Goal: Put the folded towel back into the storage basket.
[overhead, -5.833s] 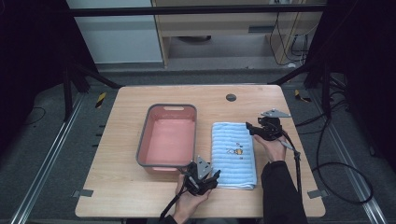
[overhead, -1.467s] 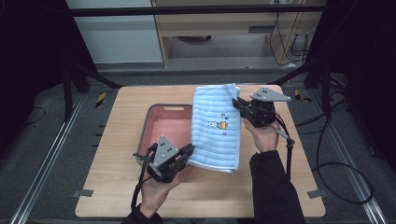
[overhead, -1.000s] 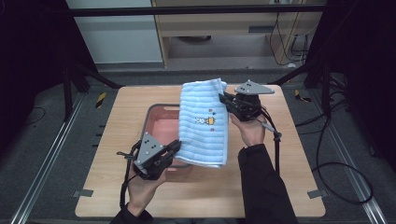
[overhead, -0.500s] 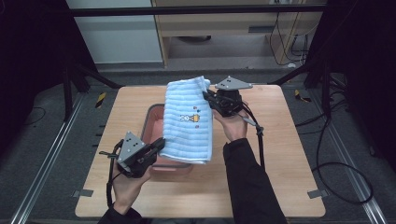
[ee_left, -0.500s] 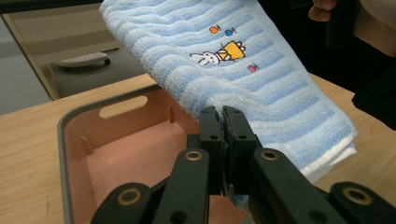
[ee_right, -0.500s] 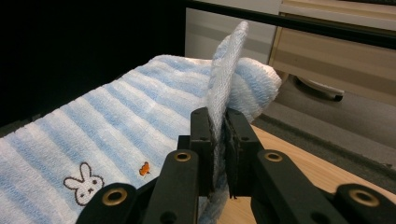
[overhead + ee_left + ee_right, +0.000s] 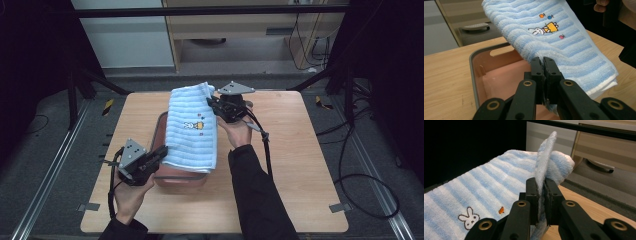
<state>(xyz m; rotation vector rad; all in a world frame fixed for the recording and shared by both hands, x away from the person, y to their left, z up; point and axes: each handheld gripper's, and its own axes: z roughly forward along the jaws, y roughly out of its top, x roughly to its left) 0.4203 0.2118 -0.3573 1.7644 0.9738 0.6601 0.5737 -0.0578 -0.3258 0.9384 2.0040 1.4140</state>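
Observation:
A folded blue-and-white striped towel (image 7: pixel 192 127) with a small rabbit picture hangs in the air over the pink tub (image 7: pixel 180 176) on the wooden table. My left gripper (image 7: pixel 162 151) is shut on the towel's near left corner (image 7: pixel 541 56), just above the tub's front. Farther back, my right gripper (image 7: pixel 212 104) is shut on the far right corner (image 7: pixel 544 165), held higher so the towel slopes down toward me. The towel hides most of the inside of the tub (image 7: pixel 496 75).
The tub's grey rim (image 7: pixel 474 75) has a handle slot at its far end. Bare table (image 7: pixel 310 150) lies right of the tub, and a strip at its left (image 7: pixel 130 120). A low cabinet (image 7: pixel 235 30) stands beyond the table.
Both grippers carried the towel leftward from the table's right half to over the tub. The left gripper dropped toward the tub's front edge.

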